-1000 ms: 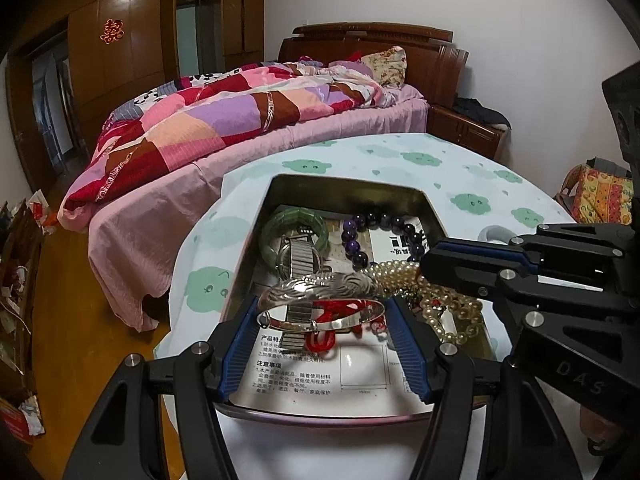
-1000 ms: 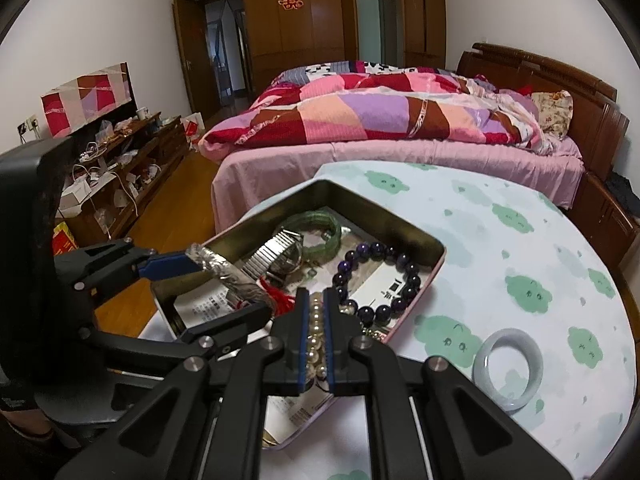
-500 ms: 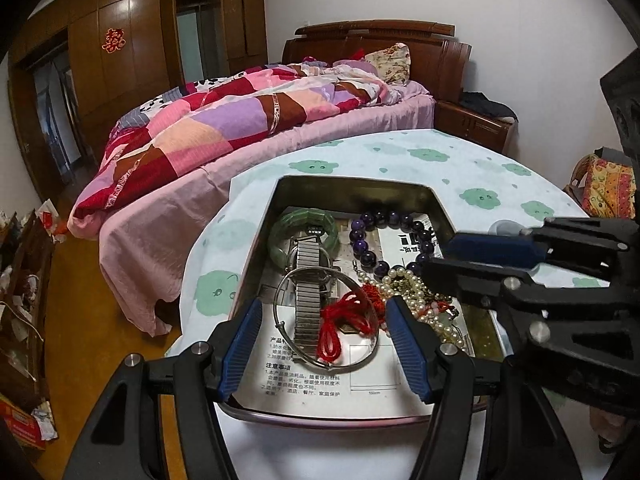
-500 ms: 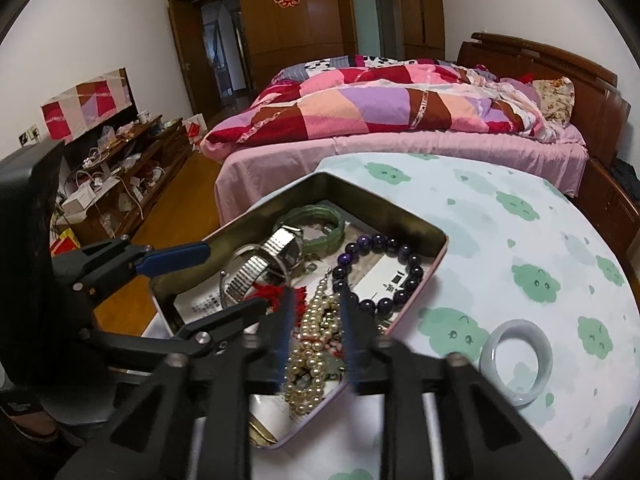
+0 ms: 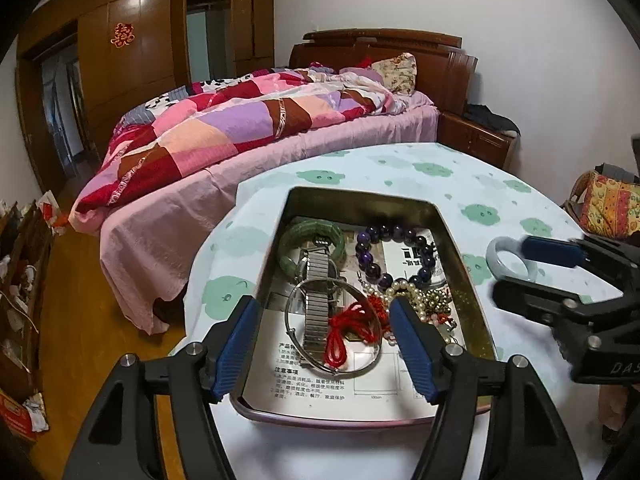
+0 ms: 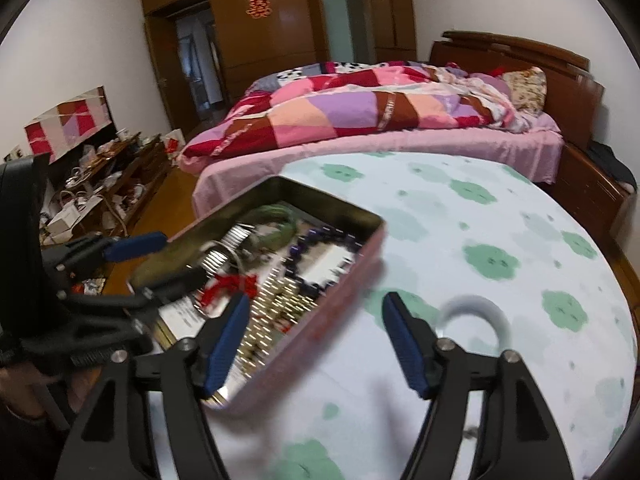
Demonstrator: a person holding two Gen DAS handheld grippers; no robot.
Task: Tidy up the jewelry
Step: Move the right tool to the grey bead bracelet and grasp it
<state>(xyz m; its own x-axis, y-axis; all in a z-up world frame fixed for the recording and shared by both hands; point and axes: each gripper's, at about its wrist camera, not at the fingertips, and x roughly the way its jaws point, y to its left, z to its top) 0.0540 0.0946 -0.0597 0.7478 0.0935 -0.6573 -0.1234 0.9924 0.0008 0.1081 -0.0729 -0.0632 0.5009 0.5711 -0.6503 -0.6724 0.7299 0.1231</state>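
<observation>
At the bottom of the left wrist view the left gripper (image 5: 324,336) hangs over the near end of the tin (image 5: 460,256), its jaws opening wide with nothing pressed between the blue pads; the silver bangle (image 5: 334,322), the watch (image 5: 318,292) and the red cord (image 5: 346,330) lie loose on the printed paper below it. Beyond them sit the pearl strand (image 5: 416,296), the dark bead bracelet (image 5: 394,252) and the green bangle (image 5: 312,242). The tin seems to serve as the one place where the pieces are gathered, which would explain both grippers working at its near edge.

The right gripper (image 6: 316,334) is also opening, empty, straddling the tin's right wall low in its own view. Its frame is blurred, so the jewelry inside reads only as streaks, whereas the left view shows each piece sharply.

The right view shows better the pale bangle (image 6: 476,316), alone on the cloud-print desk (image 6: 480,220) at lower right, outside the tin and probably the next piece to collect. Farther off stand the bed (image 5: 248,128) and, at upper left, the wardrobe (image 5: 132,64).
</observation>
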